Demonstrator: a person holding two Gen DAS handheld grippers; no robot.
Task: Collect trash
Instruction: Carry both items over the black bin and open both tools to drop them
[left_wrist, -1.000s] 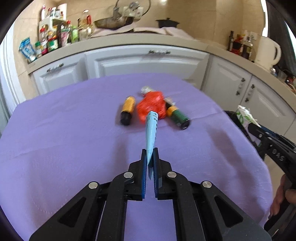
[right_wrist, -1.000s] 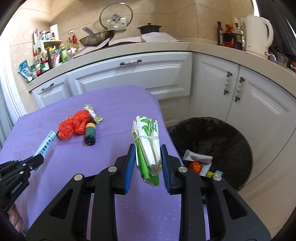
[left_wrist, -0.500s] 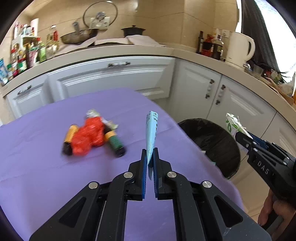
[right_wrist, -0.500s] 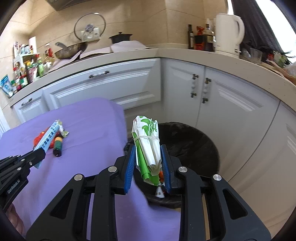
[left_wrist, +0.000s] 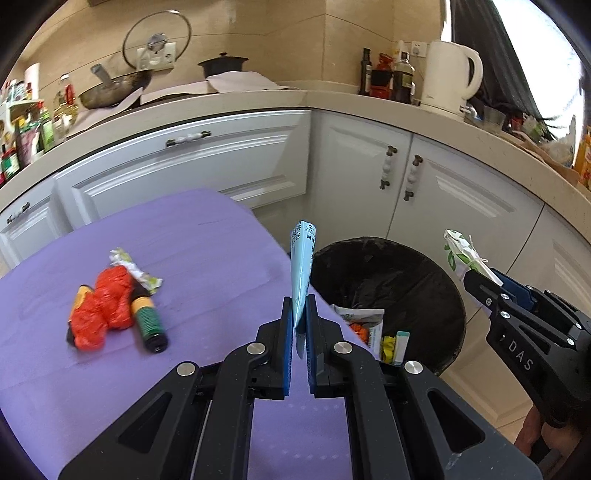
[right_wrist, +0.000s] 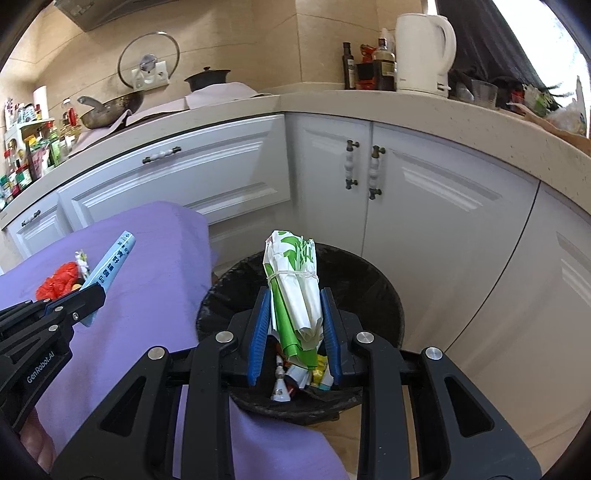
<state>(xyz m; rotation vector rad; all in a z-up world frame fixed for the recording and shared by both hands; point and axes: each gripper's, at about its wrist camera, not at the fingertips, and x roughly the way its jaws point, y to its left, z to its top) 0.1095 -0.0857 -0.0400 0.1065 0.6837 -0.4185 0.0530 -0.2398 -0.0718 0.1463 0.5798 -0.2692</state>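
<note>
In the left wrist view, the left gripper (left_wrist: 300, 321) is pinching a flat light blue packet (left_wrist: 302, 266) with its fingers almost closed; the print on it is too small to read. The packet is standing above the purple tablecloth (left_wrist: 207, 258) edge, just beside the black trash bin (left_wrist: 436, 280). The right gripper (left_wrist: 491, 284) is showing the letters "DAS". In the right wrist view, the right gripper (right_wrist: 295, 317) is squeezing a green and white wrapper bundle (right_wrist: 295, 280), half closed, over the bin (right_wrist: 373, 280). The left gripper (right_wrist: 88, 299) is showing "GenRobot.AI".
</note>
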